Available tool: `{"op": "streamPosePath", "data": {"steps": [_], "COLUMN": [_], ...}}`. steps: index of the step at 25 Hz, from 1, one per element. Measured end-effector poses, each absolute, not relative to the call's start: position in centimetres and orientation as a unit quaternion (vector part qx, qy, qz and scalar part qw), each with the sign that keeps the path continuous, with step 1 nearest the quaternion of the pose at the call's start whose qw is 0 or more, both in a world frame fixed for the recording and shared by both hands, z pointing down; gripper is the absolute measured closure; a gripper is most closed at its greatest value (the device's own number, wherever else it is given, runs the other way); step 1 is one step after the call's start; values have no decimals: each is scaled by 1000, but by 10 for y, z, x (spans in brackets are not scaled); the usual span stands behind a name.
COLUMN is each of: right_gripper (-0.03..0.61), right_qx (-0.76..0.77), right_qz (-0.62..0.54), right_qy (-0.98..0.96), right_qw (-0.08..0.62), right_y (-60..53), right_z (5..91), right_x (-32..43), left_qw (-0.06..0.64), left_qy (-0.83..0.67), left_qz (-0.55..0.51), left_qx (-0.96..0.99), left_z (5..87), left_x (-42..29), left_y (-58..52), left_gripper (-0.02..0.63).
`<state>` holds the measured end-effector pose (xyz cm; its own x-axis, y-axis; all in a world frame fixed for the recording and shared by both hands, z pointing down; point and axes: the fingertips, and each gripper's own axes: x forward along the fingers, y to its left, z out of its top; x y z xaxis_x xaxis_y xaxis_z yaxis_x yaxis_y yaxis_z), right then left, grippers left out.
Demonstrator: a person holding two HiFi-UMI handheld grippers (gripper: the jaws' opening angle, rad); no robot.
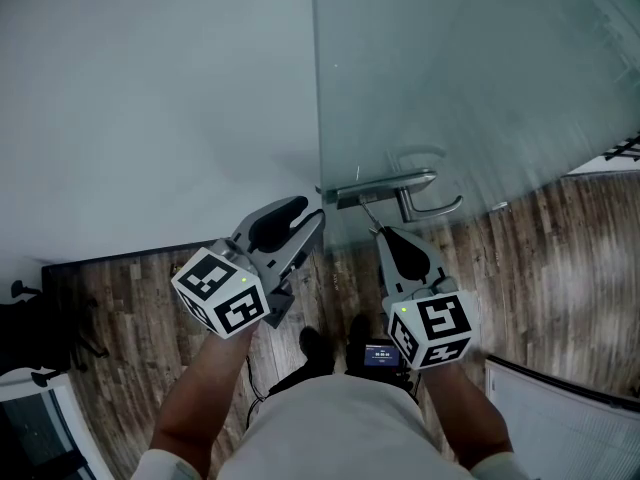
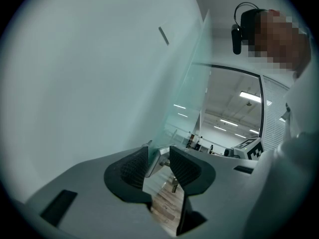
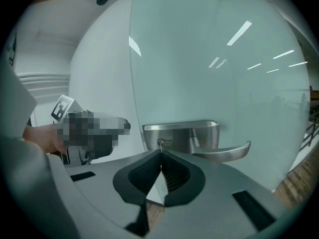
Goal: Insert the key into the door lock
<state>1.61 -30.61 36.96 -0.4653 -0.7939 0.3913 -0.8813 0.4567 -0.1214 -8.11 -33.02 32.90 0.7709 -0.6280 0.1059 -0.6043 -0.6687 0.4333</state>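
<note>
A steel lock case (image 1: 375, 190) with a lever handle (image 1: 437, 208) sits at the edge of a frosted glass door (image 1: 480, 78). My right gripper (image 1: 383, 233) is shut on a thin key (image 1: 369, 214). In the right gripper view the key (image 3: 160, 146) rises from the pinched tips (image 3: 161, 153) to the keyhole (image 3: 164, 143) in the lock case (image 3: 199, 132); how deep it sits I cannot tell. My left gripper (image 1: 312, 213) reaches the door's edge from the left. Its jaws (image 2: 158, 147) stand wide on either side of the lock case's end (image 2: 157, 161), pads against it.
A white wall (image 1: 150, 88) runs left of the door, above a dark skirting and wood floor (image 1: 130, 308). The lever handle (image 3: 224, 152) juts out right of the keyhole. A small screen (image 1: 382, 353) hangs at the person's waist. A pale curved panel (image 1: 560, 418) stands at lower right.
</note>
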Motion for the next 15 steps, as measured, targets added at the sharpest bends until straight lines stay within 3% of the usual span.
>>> {"op": "streamPosePath", "data": {"steps": [15], "right_gripper": [565], "right_qx": [513], "right_qz": [118], "right_qy": [-832], "right_qw": [174], "right_y": [-305], "right_z": [366], "right_x": [10], "left_qw": [165], "left_qy": [-287], "left_qz": [-42], "left_qx": [943], "left_z": [309], "left_x": [-63], "left_y": [-342], "left_gripper": [468]}}
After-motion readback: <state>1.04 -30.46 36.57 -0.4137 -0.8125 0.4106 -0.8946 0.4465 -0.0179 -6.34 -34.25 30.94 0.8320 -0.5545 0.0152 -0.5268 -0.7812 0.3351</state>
